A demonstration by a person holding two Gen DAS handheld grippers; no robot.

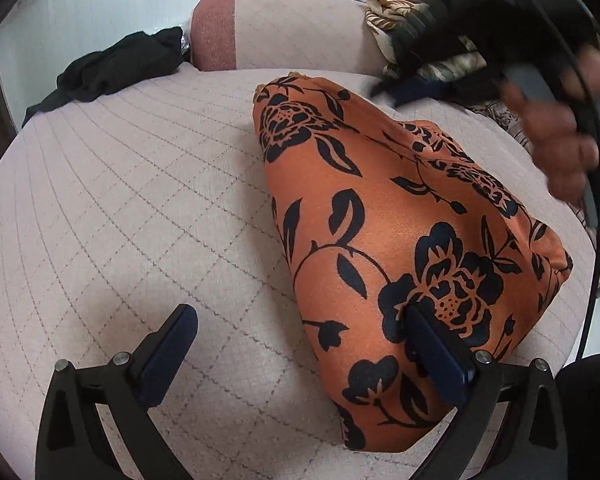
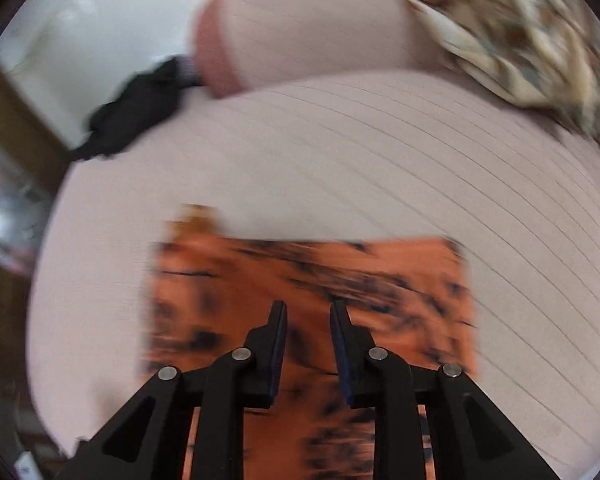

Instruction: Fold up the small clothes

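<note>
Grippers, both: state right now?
Left gripper: wide open, holding nothing; one finger lies over the orange floral garment.
Right gripper: narrow gap, nothing visibly between the fingers, above the same garment.

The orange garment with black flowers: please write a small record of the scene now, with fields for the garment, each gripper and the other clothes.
garment: orange cloth with black flower print, folded, lying on the pale quilted cushion
left gripper: open wide, one finger over the garment, one over the cushion
right gripper: jaws narrowly apart, nothing between, above the garment
other clothes: crumpled black garment at the far left edge; beige patterned cloth far right
</note>
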